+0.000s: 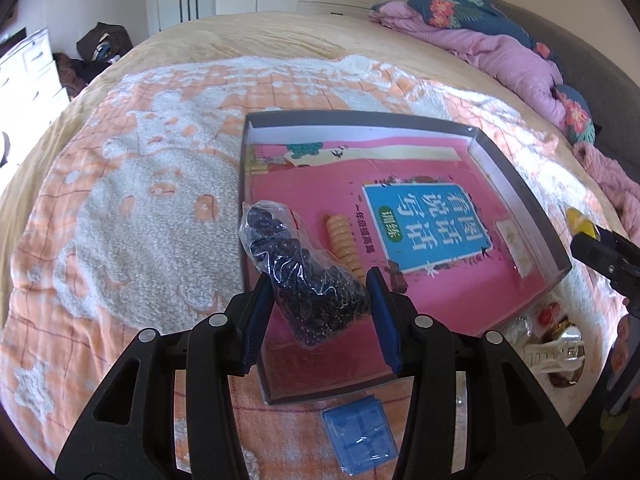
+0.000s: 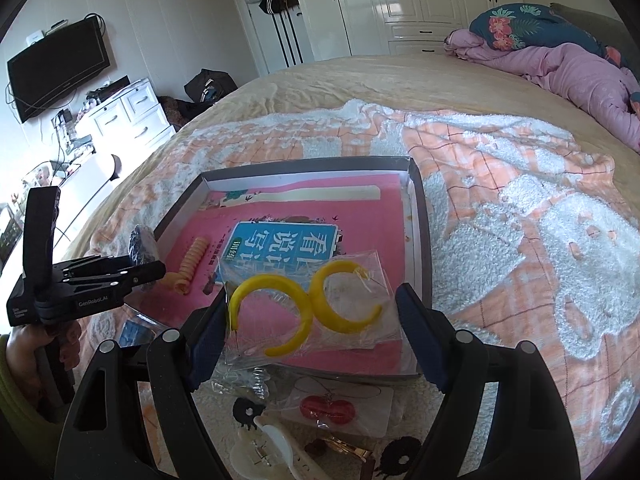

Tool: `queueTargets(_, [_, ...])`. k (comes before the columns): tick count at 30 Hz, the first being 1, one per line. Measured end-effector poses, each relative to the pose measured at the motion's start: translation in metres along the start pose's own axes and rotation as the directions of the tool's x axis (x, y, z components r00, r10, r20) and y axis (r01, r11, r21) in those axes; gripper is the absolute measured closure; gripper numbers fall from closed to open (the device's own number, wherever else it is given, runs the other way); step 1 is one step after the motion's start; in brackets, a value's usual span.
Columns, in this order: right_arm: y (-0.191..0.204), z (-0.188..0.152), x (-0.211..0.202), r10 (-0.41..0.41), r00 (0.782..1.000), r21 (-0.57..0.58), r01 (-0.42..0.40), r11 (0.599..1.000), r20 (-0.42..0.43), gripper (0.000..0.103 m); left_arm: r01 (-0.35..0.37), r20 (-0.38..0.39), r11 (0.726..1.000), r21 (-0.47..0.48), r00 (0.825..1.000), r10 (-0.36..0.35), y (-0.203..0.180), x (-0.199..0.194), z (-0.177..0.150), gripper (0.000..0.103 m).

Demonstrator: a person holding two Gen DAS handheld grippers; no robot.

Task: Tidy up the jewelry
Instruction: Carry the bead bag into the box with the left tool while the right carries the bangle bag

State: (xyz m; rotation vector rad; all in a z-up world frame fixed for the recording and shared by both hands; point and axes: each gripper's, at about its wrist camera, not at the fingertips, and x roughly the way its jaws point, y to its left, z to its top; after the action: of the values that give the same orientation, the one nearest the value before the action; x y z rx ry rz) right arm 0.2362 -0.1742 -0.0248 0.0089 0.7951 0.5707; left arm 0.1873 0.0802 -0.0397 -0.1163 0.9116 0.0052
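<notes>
Jewelry in two plastic bags is on its way into the box [image 1: 520, 196]. From the left gripper [image 1: 320, 312], closed on a bag of dark beads [image 1: 308, 280], the view runs to the box's near-left corner; the right gripper [image 2: 316, 328] pinches a clear bag of yellow hoop earrings [image 2: 308, 312] above the near edge. Lowering each bag inside the walls before letting go seems wise (thin film snags easily), clear of the orange coil [image 1: 345, 245].

A coiled hair tie [image 1: 345, 243] lies in the box [image 1: 520, 184], on the book [image 1: 436, 248].
</notes>
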Motion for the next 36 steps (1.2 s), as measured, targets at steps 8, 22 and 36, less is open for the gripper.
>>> queueTargets(8, [-0.003,0.002,0.012,-0.031,0.999,-0.011,0.031,0.999,-0.013,0.025,0.062,-0.038,0.998,-0.011,0.997,-0.062,-0.005,0.010,-0.004,0.064])
queueTargets(22, [0.003,0.002,0.048,-0.078,0.993,-0.059,0.073,0.996,-0.084,0.024,0.095,-0.056,0.995,0.008,0.994,-0.094,-0.014,0.016,-0.007,0.064])
queueTargets(36, [0.000,-0.002,0.050,-0.069,0.993,-0.037,0.066,0.997,-0.097,0.021,0.089,-0.052,0.996,0.009,0.995,-0.089,-0.014,0.015,-0.006,0.064])
